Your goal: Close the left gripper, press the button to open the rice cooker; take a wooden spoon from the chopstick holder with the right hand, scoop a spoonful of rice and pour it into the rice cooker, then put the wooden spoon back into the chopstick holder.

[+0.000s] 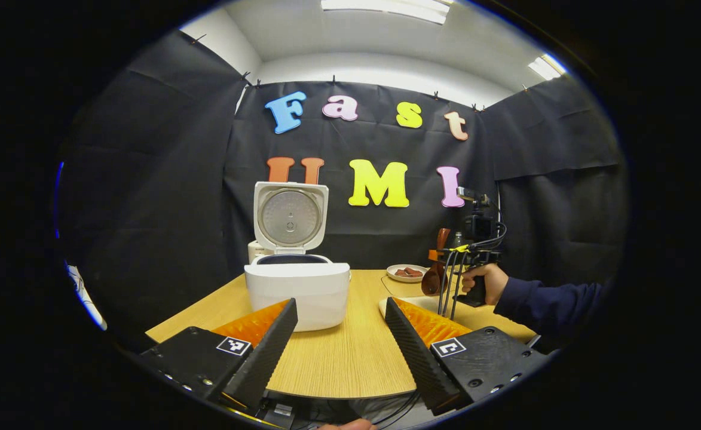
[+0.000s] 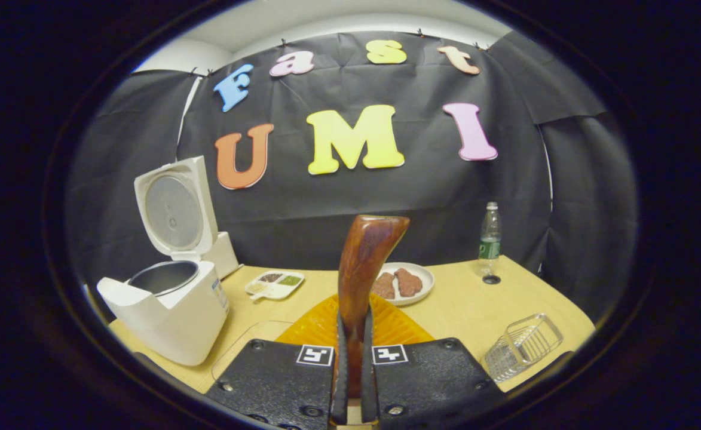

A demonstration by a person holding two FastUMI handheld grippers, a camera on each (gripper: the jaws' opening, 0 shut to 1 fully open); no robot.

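The rice cooker point(image 1: 297, 292) is white, its lid raised upright at the back so the round metal inner plate faces forward; in the right gripper view the grey inner pot point(image 2: 163, 276) shows inside the body. It stands on the left part of the wooden counter point(image 1: 350, 358). The wooden spoon point(image 2: 362, 269) is dark, glossy brown; its handle rises upright out of the right gripper point(image 2: 354, 364), whose two fingers are clenched on it from both sides with almost no gap. In the left gripper view the same spoon hangs bowl-down point(image 1: 433, 279) beside a wire holder point(image 1: 449, 286), held up by a hand point(image 1: 486, 282) in a dark blue sleeve, over the right part of the counter. The left gripper point(image 1: 341, 334) is spread wide, holding nothing, its fingers apart in front of the cooker without touching it.

On the counter: one rice cooker, one round plate point(image 2: 422, 276) with two brown patties, one small divided dish point(image 2: 275, 284) with seasonings, one plastic water bottle point(image 2: 490, 236) near the back wall, and one clear wire basket point(image 2: 523, 346) lying tilted at the right edge.
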